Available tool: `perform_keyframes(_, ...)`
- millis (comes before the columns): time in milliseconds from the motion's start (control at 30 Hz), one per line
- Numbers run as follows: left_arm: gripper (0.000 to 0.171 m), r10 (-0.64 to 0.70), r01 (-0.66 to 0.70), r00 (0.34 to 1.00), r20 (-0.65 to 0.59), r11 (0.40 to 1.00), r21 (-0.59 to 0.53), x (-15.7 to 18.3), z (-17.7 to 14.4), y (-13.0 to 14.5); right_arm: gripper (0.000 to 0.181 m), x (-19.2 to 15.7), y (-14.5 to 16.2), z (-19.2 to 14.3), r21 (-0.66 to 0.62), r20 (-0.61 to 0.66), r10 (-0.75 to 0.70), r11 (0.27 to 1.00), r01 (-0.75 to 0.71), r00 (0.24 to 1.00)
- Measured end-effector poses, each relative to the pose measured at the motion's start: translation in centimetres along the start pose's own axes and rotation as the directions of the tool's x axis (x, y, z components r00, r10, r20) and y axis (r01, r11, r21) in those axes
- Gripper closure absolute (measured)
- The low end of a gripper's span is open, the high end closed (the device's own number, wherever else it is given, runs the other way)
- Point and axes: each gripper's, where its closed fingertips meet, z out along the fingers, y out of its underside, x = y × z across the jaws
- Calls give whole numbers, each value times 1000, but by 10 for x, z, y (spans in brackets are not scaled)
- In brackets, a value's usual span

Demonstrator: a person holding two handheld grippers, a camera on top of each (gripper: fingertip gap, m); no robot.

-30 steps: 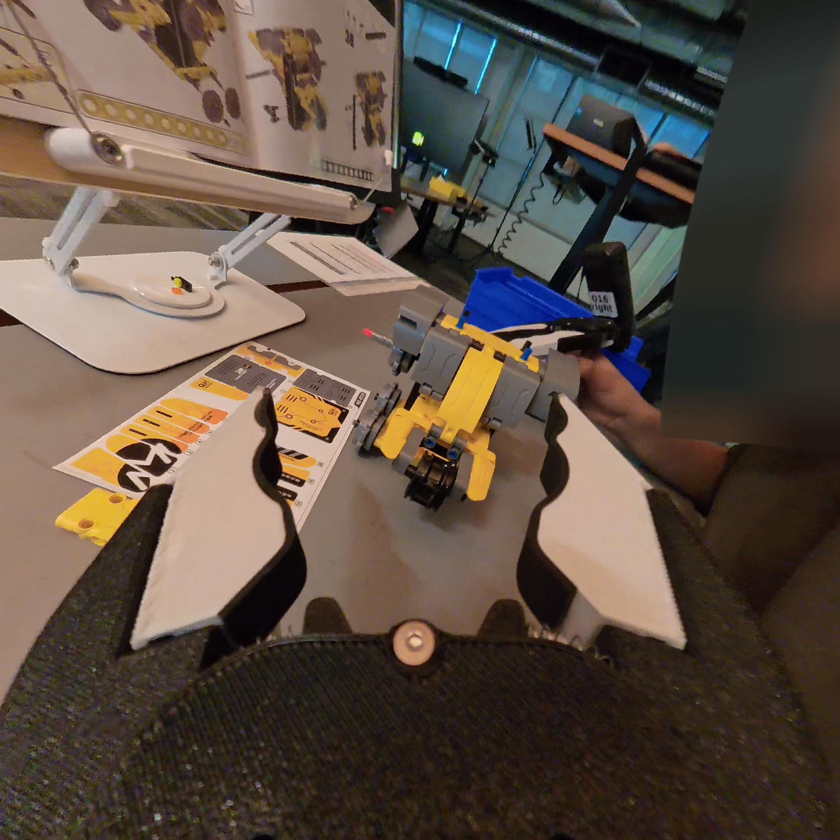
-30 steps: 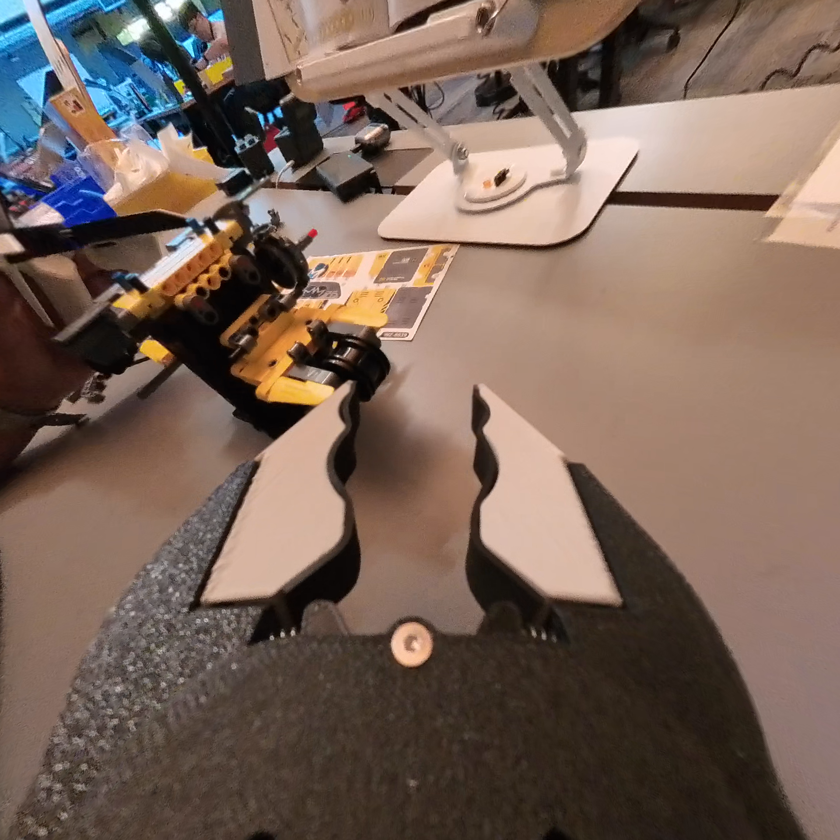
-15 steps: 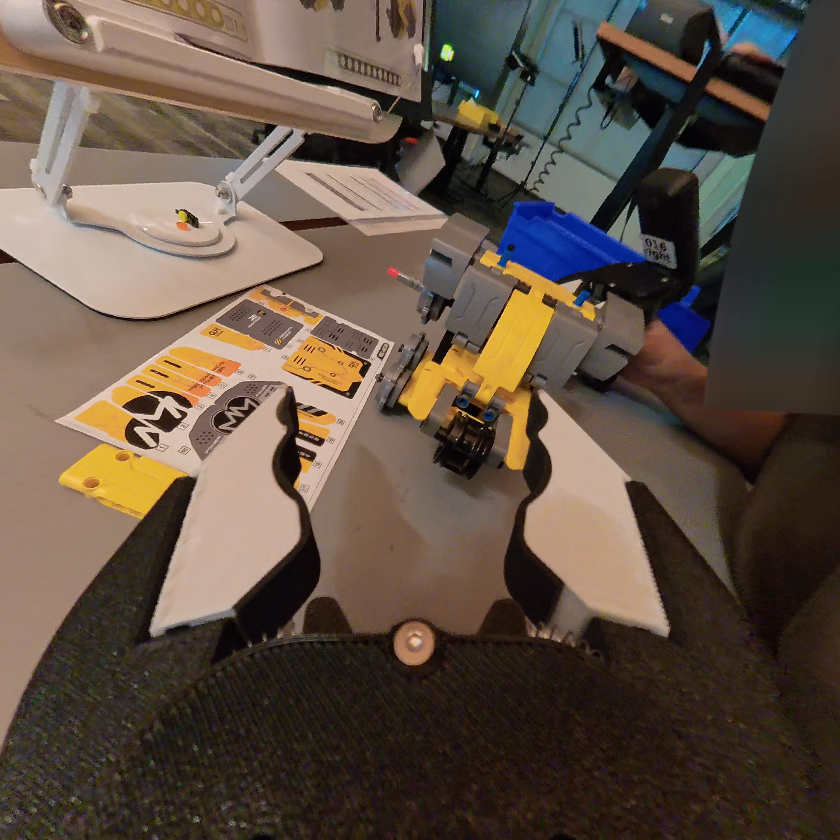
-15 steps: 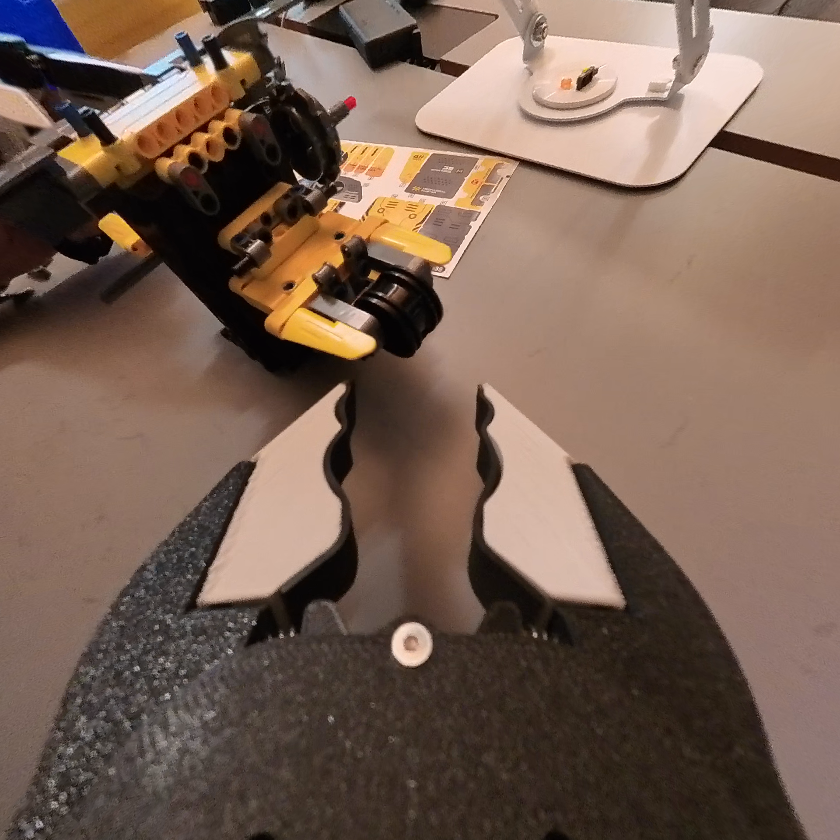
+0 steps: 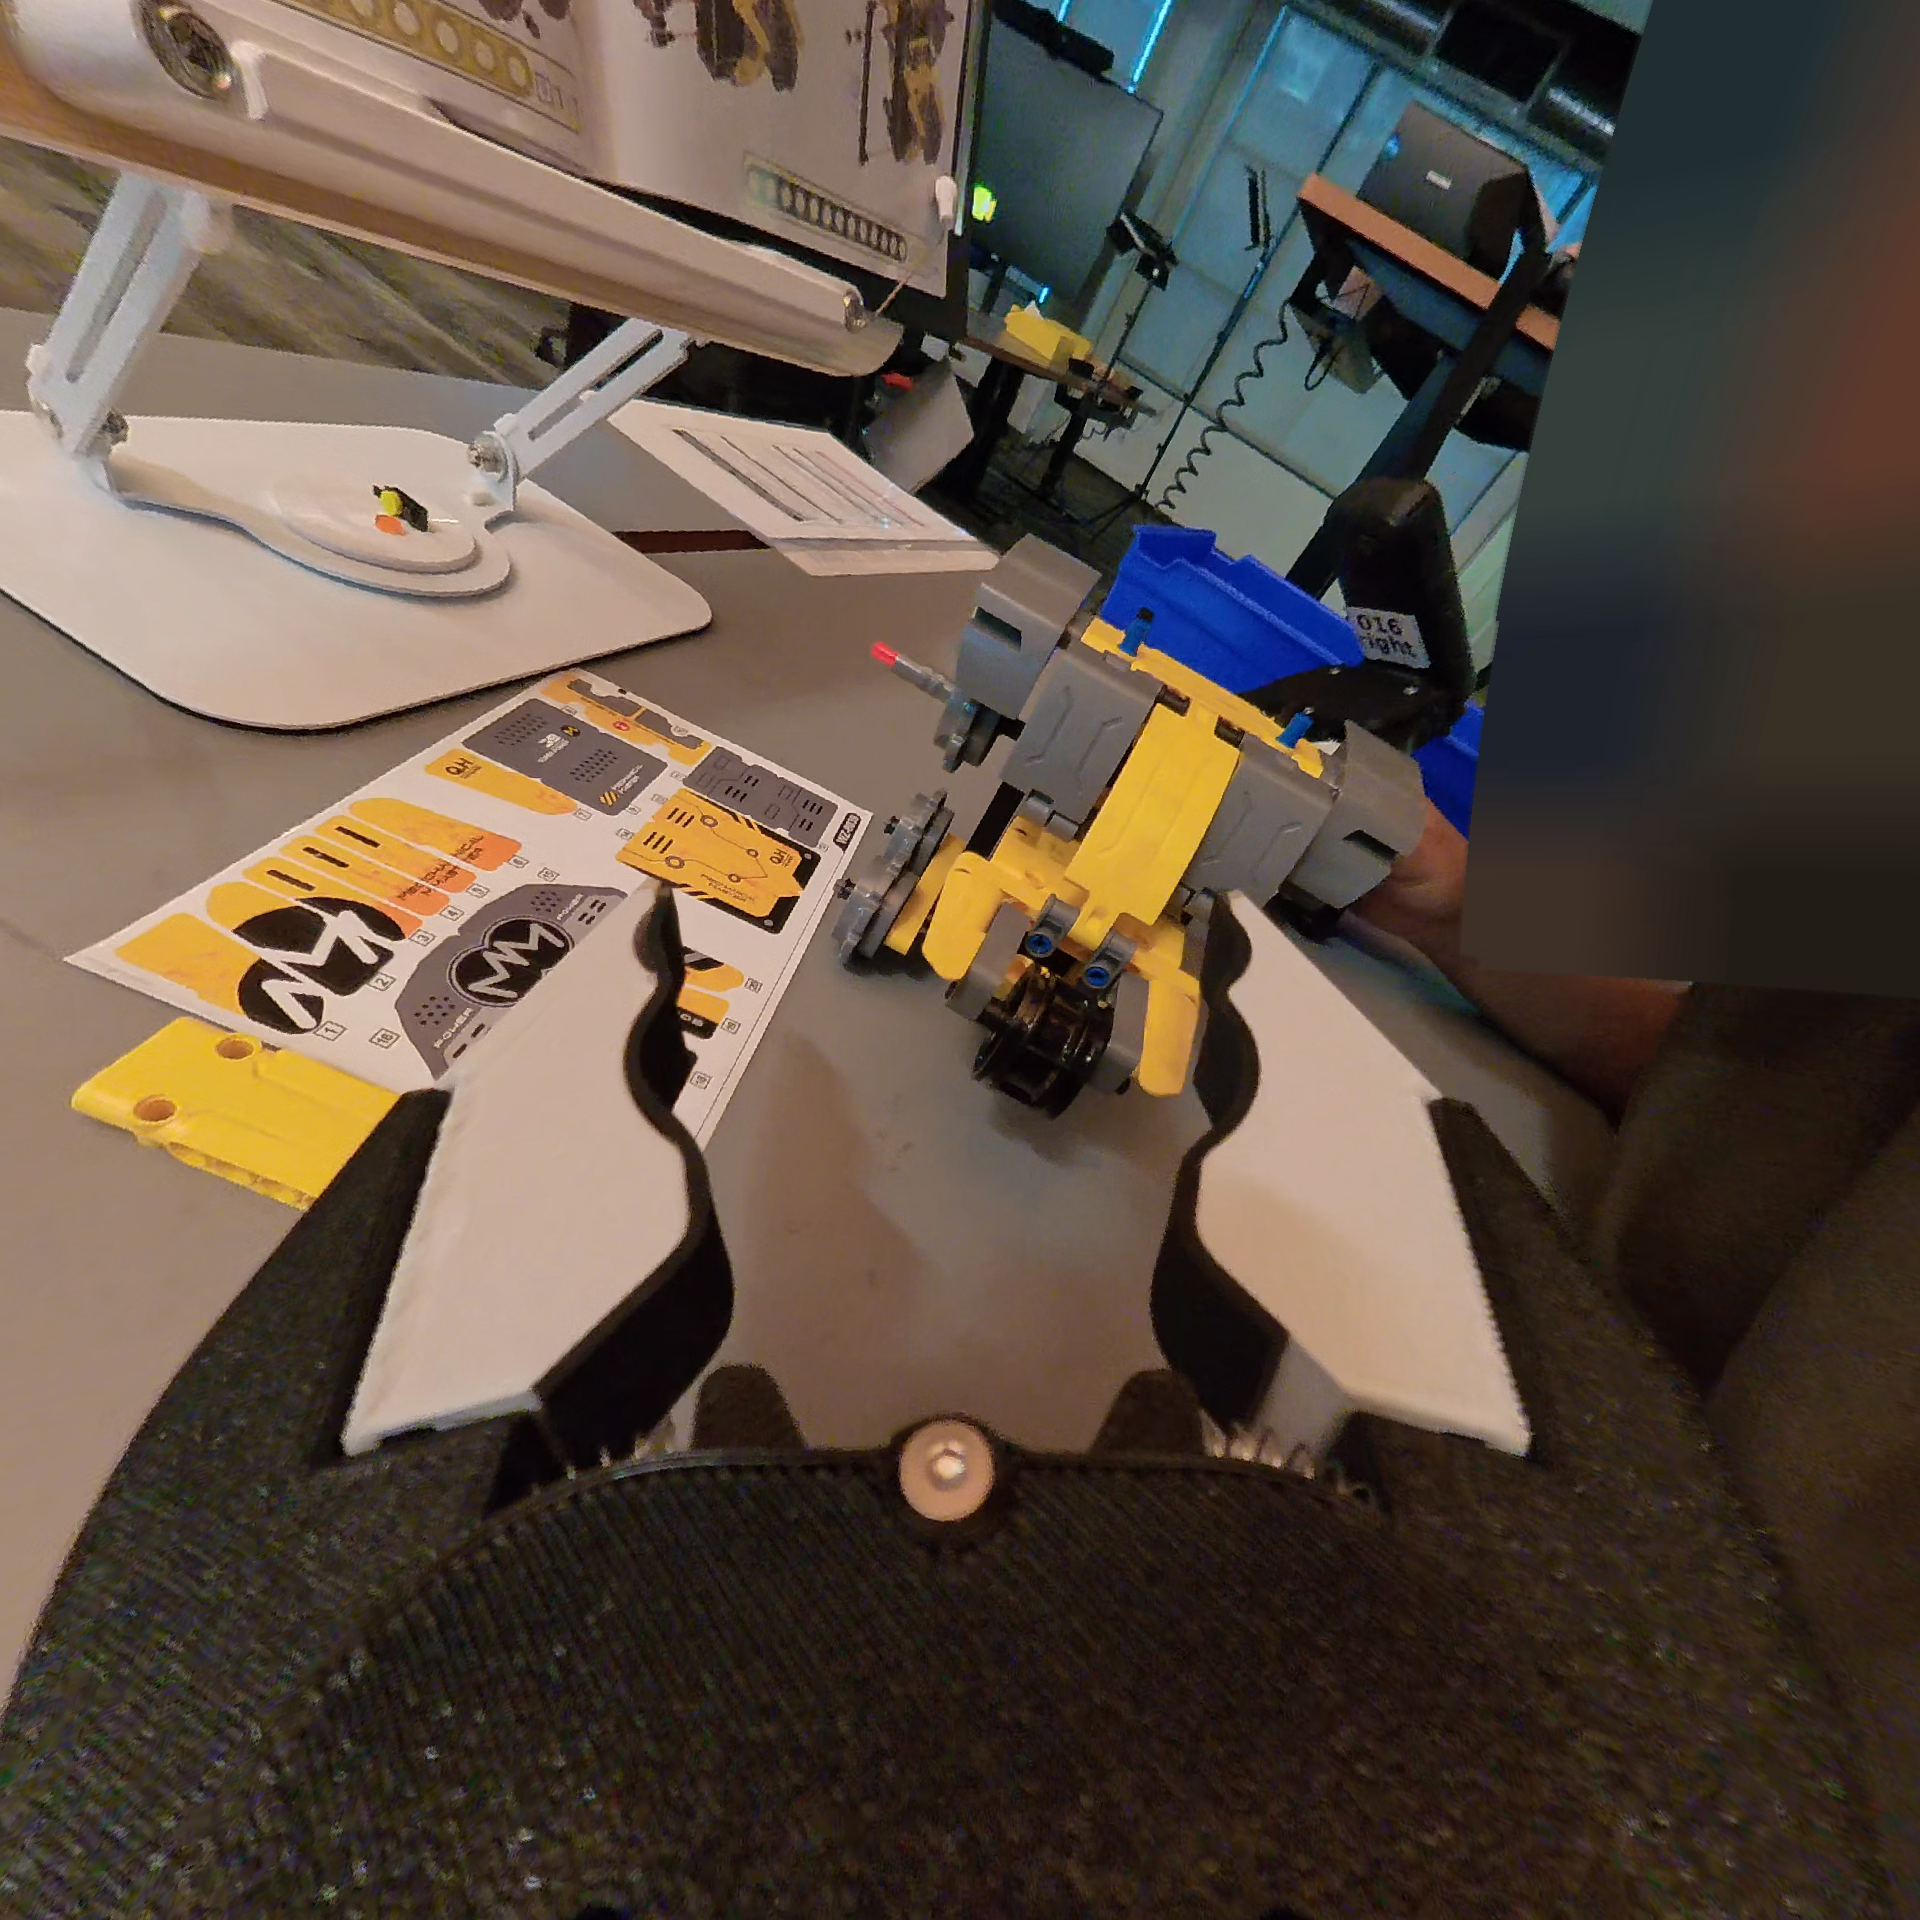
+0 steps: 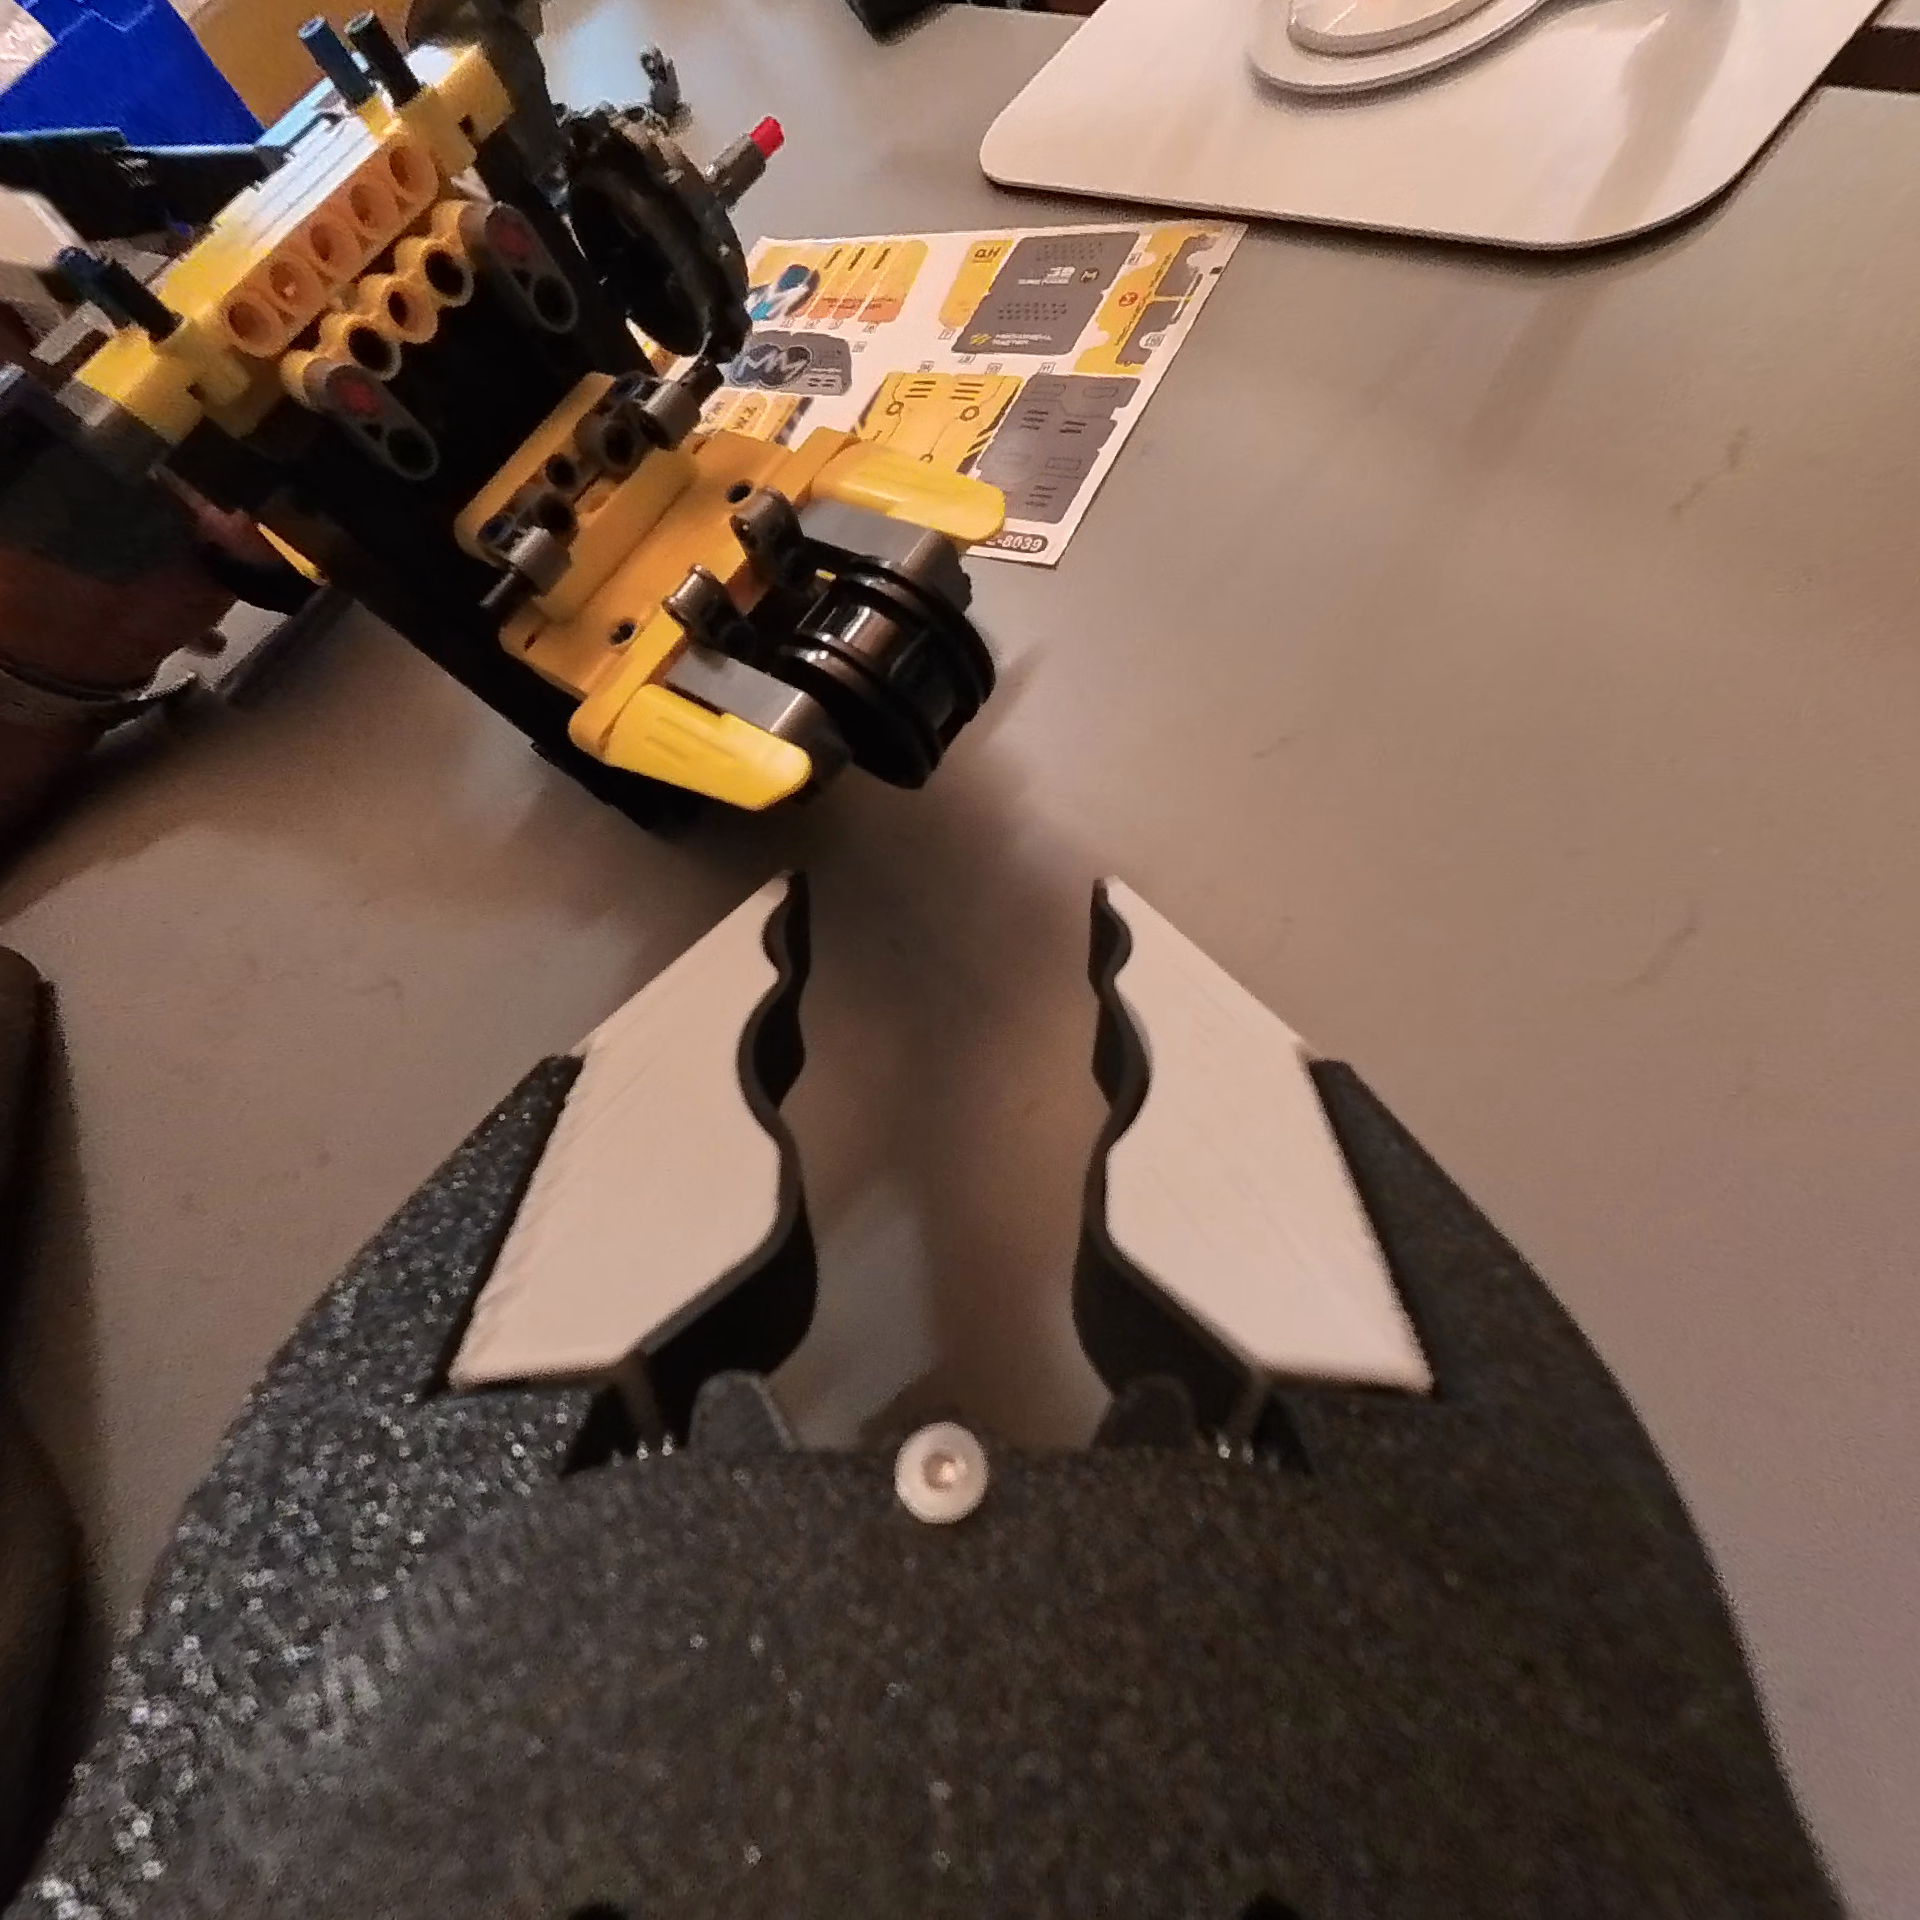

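A yellow, grey and black brick vehicle model (image 5: 1122, 821) stands tilted on the grey table (image 5: 935, 1226). Its black front wheel (image 5: 1029, 1039) points at me. My left gripper (image 5: 935, 914) is open. The wheel end lies between its fingers, close to the right finger (image 5: 1320, 1122); I cannot tell whether they touch. In the right wrist view the model (image 6: 582, 499) is at the upper left. My right gripper (image 6: 945, 899) is open and empty, a short way in front of the wheel (image 6: 894, 675). A person's hand (image 5: 1423, 883) is at the model's far end.
A sticker sheet (image 5: 468, 883) lies left of the model, with a loose yellow panel (image 5: 229, 1112) in front of it. A white stand base (image 5: 312, 613) carries an instruction board. A blue bin (image 5: 1226, 613) and a black labelled tool (image 5: 1392, 644) are behind the model. The tips of one gripper are about 20 cm away from the tips of the other.
Both grippers have moved closer to the model. The left fingers have narrowed and now flank its wheel end. The right view has tilted down and the wheel is nearer.
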Motion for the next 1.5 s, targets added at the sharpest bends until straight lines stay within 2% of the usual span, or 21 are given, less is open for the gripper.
perform_keyframes(200, 74, 26, -26, 1000, -5, 1000, 4, 7, -1, -4, 128, 7, 9, 2, -49, -46, 14, 999, -16, 999)
perform_keyframes(533, 74, 89, -89, 996, -6, 995, -39, 17, 4, 1, 128, 4, 10, 3, -63, -49, -10, 998, 7, 999)
perform_keyframes(1167, 74, 73, -73, 997, -10, 995, -66, 14, 8, 7, 128, 4, 12, 4, -76, -53, -23, 997, 19, 998)
perform_keyframes(1267, 77, 144, -141, 989, 26, 985, -104, 11, 1, 3, 128, 3, 12, 4, -76, -57, -34, 997, 30, 998)
perform_keyframes(1333, 80, 286, -258, 941, 178, 952, -168, -6, -24, -14, 128, 3, 12, 3, -75, -59, -39, 997, 34, 998)
perform_keyframes(1400, 90, 406, -369, 833, 375, 914, -171, -21, -64, -44, 128, 3, 12, 3, -74, -60, -42, 997, 37, 997)
perform_keyframes(1500, 139, 458, -474, 694, 555, 871, -126, -22, -122, -74, 130, 2, 9, 3, -64, -68, -61, 996, 57, 996)
